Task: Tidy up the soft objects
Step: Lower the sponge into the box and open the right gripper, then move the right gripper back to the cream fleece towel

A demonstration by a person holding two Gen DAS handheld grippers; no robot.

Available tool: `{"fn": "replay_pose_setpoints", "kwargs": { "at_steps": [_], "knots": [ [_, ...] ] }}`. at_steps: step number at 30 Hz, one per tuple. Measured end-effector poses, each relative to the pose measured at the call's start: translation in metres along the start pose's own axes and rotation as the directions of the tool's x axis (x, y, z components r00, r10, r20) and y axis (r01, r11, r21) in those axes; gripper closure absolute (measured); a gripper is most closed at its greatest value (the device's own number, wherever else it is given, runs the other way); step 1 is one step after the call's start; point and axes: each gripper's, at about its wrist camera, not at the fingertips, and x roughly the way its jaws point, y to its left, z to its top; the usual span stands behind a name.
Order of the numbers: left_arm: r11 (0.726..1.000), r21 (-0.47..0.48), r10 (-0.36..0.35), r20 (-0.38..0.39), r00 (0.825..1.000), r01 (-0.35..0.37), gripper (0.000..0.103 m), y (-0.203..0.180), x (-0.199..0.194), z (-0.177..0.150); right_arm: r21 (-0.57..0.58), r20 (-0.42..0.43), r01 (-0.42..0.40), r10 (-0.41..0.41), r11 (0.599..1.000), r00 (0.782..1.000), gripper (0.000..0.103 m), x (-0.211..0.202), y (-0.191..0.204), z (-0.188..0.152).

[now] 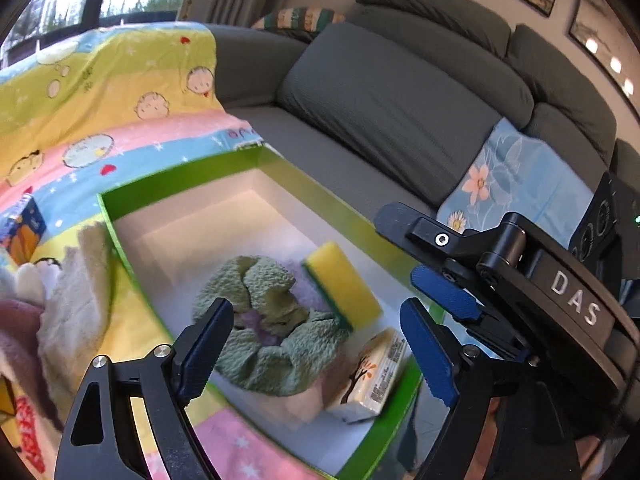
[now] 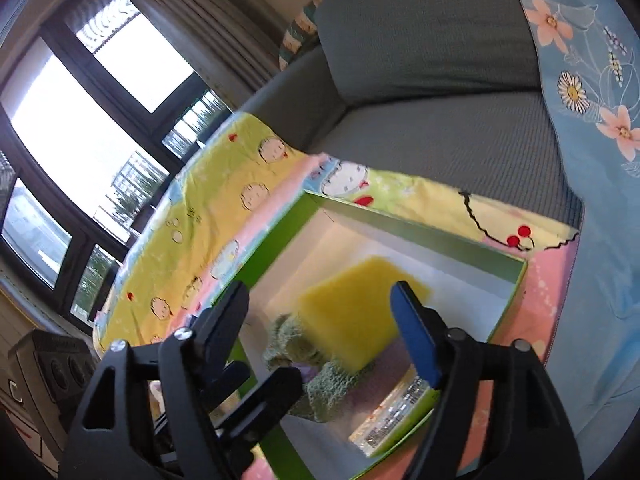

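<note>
A green box (image 1: 180, 184) with a white inside sits on a cartoon-print blanket (image 1: 120, 92). In it lie a green towel (image 1: 272, 320) over a purple cloth, a yellow sponge (image 1: 344, 280) and a tissue pack (image 1: 376, 376). My left gripper (image 1: 320, 344) is open and empty above the box's near end. My right gripper (image 1: 432, 260) is open beside the box's right rim; its own view (image 2: 320, 320) shows it empty above the sponge (image 2: 352, 312), towel (image 2: 320, 384) and box (image 2: 516, 300).
A cream towel (image 1: 76, 308), a mauve cloth (image 1: 20, 328) and a blue-orange packet (image 1: 24, 228) lie on the blanket left of the box. A grey sofa (image 1: 380, 92) with a blue floral pillow (image 1: 516, 184) stands behind. Windows are at the left (image 2: 80, 120).
</note>
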Motion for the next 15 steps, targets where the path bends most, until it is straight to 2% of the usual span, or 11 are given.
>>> {"fn": "replay_pose_setpoints", "kwargs": {
  "at_steps": [3,11,13,15],
  "knots": [
    [1.0,-0.017,0.01,0.025,1.0,-0.01,0.017,0.005,-0.017,0.001,-0.008,0.017,-0.005,0.005,1.0,1.0,0.018,-0.004,0.005,0.0],
    [0.996,-0.084,0.053,0.11,0.993,-0.044,0.017,0.026,-0.074,-0.012,-0.039,0.033,-0.023,0.024,0.999,0.999,0.008,-0.005,0.019,-0.004],
    [0.992,-0.099,0.089,0.139,0.986,-0.076,0.017,0.034,-0.093,-0.019,-0.058,0.049,-0.015,0.018,0.998,0.999,0.005,-0.008,0.023,-0.004],
    [0.978,-0.137,0.179,0.159,0.971,-0.158,0.017,0.045,-0.113,-0.029,-0.078,0.068,0.005,0.001,0.997,0.998,0.001,-0.01,0.028,-0.006]
  ]
}}
